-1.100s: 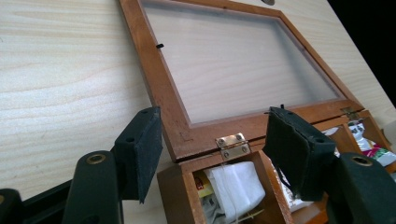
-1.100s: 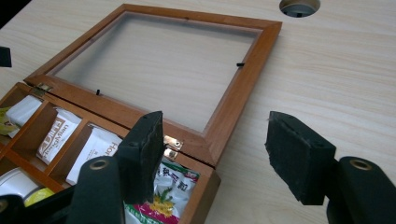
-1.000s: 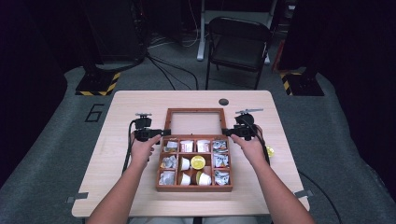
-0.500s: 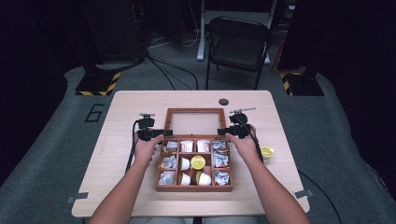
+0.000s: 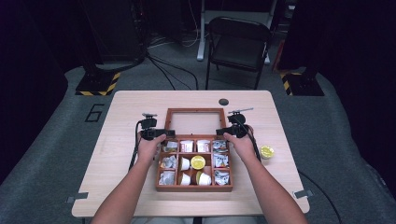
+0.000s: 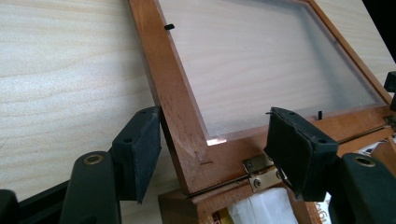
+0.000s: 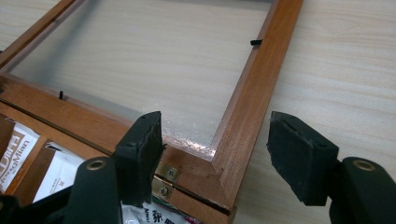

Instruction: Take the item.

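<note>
A wooden compartment box (image 5: 194, 188) sits at the table's middle, holding sachets, small white cups and a yellow-lidded cup (image 5: 198, 162). Its glazed lid (image 5: 194, 111) lies folded back flat on the table behind it. My left gripper (image 5: 169, 133) (image 6: 215, 140) is open astride the lid's (image 6: 163, 79) left hinge corner; its jaws have just been opening, and the pads stand beside the frame without pressing it. My right gripper (image 5: 220, 132) (image 7: 215, 144) is open astride the lid's (image 7: 252, 98) right hinge corner, with the wooden frame between its spread pads.
A small yellow cup (image 5: 266, 151) stands on the table right of the box. A black round disc (image 5: 223, 101) lies near the far edge. A folding chair (image 5: 238, 42) and cables are on the floor beyond the table.
Both hands have drawn slightly inward towards the box's back corners. The right hand has moved off the yellow cup beside the box. The lid has not visibly moved.
</note>
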Motion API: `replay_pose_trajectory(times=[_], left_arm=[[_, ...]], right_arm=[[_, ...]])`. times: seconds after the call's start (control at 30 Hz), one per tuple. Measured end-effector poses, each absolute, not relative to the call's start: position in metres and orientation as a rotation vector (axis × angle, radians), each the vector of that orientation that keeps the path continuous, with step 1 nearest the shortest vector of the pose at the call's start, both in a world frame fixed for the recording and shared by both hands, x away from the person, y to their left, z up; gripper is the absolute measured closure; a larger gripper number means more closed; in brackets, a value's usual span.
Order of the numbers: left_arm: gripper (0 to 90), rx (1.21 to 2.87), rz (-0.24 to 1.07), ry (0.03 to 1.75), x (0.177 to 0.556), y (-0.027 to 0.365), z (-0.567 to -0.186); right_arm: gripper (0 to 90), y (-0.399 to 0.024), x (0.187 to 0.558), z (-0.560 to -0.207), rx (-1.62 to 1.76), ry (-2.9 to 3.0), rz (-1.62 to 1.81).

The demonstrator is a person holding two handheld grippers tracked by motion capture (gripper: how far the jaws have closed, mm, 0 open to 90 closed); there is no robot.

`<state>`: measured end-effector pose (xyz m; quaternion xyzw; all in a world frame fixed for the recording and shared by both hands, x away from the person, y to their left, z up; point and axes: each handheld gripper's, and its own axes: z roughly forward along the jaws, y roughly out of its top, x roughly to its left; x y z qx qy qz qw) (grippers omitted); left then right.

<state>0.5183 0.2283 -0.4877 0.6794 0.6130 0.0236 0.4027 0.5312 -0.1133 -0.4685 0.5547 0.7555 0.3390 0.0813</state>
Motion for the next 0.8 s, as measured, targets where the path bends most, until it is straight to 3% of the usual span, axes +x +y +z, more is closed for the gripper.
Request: replay_pose_trajectory(times=[0.8], left_arm=[[31.9, 1.710, 0.013, 1.538, 0.5248, 0.2311, -0.4943]], right_arm=[[29.6, -0.1139, 0.5409, -0.4789, 1.702, 2.277, 1.057]])
